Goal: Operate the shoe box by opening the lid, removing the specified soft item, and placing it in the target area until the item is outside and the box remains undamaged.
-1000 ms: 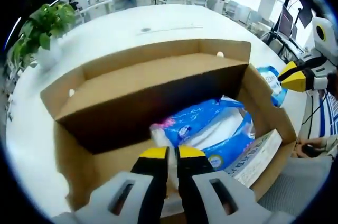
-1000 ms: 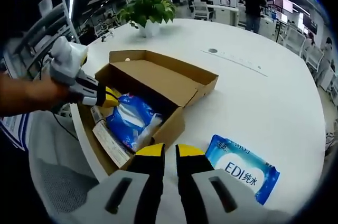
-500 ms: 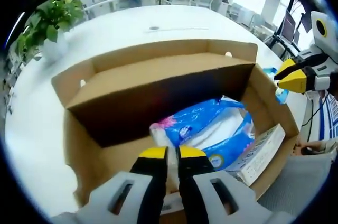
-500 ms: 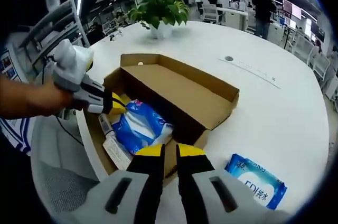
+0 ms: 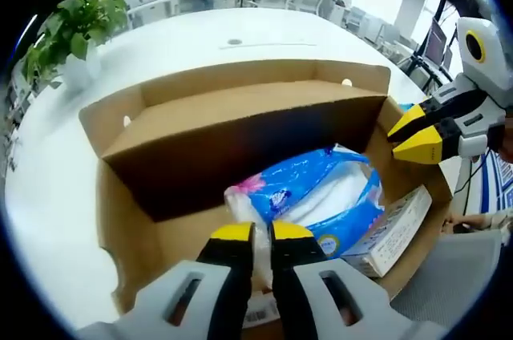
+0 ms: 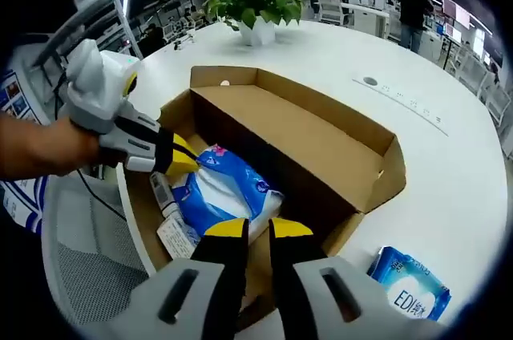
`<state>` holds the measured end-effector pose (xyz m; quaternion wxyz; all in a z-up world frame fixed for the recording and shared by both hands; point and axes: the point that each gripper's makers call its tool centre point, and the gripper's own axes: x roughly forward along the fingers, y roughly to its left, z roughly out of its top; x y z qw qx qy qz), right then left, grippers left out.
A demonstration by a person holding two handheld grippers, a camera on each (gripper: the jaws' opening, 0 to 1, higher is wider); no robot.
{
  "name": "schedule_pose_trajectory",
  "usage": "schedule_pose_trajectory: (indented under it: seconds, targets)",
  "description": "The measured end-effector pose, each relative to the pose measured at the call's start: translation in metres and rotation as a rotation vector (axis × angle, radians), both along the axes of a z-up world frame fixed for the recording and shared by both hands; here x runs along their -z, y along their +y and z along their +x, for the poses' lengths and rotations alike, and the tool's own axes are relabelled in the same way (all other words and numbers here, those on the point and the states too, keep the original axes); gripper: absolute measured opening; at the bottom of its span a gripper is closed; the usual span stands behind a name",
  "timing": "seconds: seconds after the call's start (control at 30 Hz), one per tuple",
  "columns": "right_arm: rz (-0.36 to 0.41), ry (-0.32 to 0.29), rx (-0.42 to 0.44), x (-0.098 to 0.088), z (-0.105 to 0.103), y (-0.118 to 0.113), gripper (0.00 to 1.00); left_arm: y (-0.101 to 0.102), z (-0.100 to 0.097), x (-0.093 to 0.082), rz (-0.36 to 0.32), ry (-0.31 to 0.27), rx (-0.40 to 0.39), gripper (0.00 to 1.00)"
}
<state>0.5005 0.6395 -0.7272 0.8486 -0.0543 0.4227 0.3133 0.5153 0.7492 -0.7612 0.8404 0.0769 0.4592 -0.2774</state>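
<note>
- In your left gripper view, a green potted plant (image 5: 72, 31) stands on the round white desk (image 5: 48, 172), far left and well apart from everything else.
- Right of it, the brown cardboard shoe box (image 5: 120, 228) sits open on the desk near its edge, its lid (image 5: 240, 127) raised and tilted over the far half.
- Your left gripper (image 5: 254, 234) reaches into the box; its yellow-tipped jaws are nearly together and pinch the pale gathered end of the blue and white soft plastic pack (image 5: 321, 196), which lies inside the box just beyond the tips.
- A white printed carton (image 5: 397, 232) lies beside the pack, against the box's right wall.
- Your right gripper (image 5: 421, 138) hovers over the box's right wall, jaws nearly together and gripping nothing.
- In your right gripper view, the left gripper (image 6: 183, 162) touches the pack (image 6: 228, 192) from the left, while the right gripper (image 6: 250, 229) hangs just above the pack's near end.
- A blue wet-wipes packet (image 6: 409, 284) lies on the desk outside the box, far right.
</note>
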Motion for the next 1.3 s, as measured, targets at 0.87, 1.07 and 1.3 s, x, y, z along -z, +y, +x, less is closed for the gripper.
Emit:
schedule_pose_trajectory:
  seconds: [0.87,1.07,1.3]
  targets:
    - [-0.084,0.075,-0.007,0.035,0.004,0.005,0.10,0.004,0.001,0.000,-0.030,-0.002,-0.004,0.03]
    - [-0.102,0.098,-0.010,0.042,0.003,0.004,0.09,0.004,0.000,0.001,-0.034,0.003,-0.006,0.01]
    - [-0.111,0.109,-0.015,0.046,0.001,0.005,0.02,0.001,-0.002,0.004,-0.033,0.020,0.011,0.00]
